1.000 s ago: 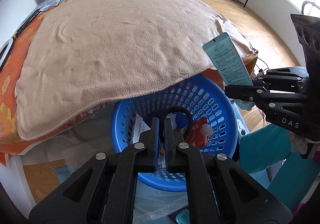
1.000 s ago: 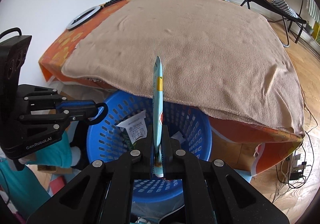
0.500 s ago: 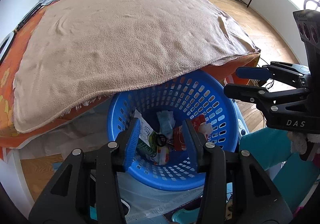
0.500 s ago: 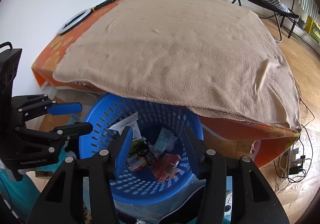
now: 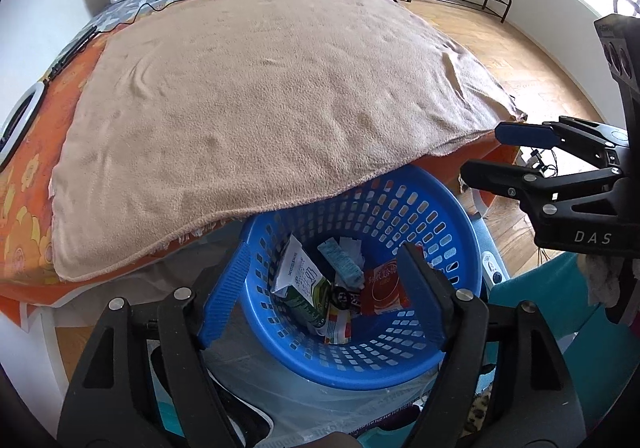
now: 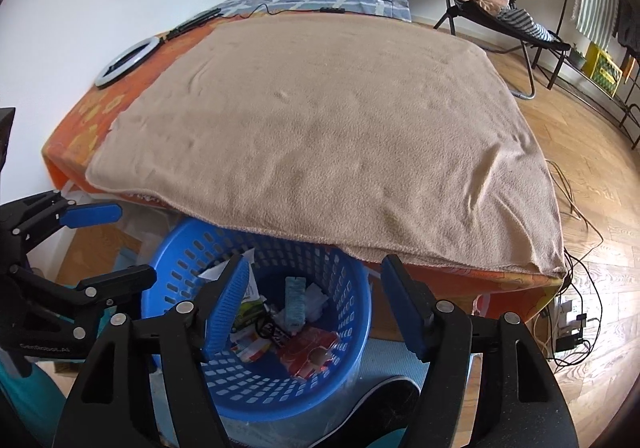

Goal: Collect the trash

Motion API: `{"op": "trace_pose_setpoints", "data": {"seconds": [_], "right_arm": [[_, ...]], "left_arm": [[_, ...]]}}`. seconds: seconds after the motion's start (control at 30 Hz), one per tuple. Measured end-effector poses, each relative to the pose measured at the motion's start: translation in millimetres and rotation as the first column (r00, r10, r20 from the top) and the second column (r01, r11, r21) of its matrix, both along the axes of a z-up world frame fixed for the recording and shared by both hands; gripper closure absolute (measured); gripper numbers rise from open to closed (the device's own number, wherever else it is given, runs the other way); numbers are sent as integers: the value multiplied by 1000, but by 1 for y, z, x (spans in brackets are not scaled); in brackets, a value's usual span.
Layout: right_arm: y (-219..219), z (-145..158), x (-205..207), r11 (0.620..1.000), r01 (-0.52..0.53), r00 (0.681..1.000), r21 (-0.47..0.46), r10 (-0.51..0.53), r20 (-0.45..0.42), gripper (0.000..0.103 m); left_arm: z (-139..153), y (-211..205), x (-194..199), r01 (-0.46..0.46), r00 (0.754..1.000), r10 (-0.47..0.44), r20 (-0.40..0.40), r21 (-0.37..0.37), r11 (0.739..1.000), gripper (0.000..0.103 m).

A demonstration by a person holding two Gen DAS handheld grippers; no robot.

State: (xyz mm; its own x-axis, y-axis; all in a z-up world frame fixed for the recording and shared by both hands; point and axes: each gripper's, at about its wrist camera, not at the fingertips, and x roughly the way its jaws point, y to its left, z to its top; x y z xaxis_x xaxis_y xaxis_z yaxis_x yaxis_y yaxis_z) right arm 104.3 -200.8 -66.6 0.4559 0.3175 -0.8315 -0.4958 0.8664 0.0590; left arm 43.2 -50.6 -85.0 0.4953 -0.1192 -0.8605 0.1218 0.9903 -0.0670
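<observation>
Both claws, left claw (image 5: 320, 292) and right claw (image 6: 316, 304), hang wide and empty over our blue basket (image 5: 460, 216). Its trash (image 5: 344, 288), light crinkly wrappers, probably wants pinching by an edge.

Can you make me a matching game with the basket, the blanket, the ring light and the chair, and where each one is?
Things:
1. basket
2. blanket
3. ring light
4. chair

Places:
A. flat on the orange sheet near the wall
B. on the wooden floor beyond the bed
C. spread over the top of the bed
D. on the floor at the bed's edge, holding trash

Pairs: 1-D, 2-C, 3-A, 4-B
</observation>
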Motion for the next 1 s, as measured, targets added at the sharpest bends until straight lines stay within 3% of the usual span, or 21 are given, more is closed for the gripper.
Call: {"op": "trace_pose_setpoints", "data": {"seconds": [0.17,0.27,0.5,0.63,0.73,1.0], "right_arm": [[-5,37,7,997,16,997,76,-21,68,35],[-5,61,10,995,5,992,97,-17,122,29],[-7,99,17,990,-7,975,143,-25,219,24],[-8,109,25,986,-2,970,168,-38,238,24],[-5,113,29,987,-3,962,159,-41,270,24],[0,103,42,983,1,960,185,-53,276,21]], "left_arm": [[29,7,6,-31,997,31,66,-1,1000,25],[52,12,10,-50,992,52,115,-18,999,25],[107,21,13,-96,962,102,254,-39,995,19],[132,24,16,-112,939,124,321,-56,992,9],[146,25,19,-114,926,127,355,-56,992,8],[154,32,33,-156,908,158,388,-37,987,1]]}}
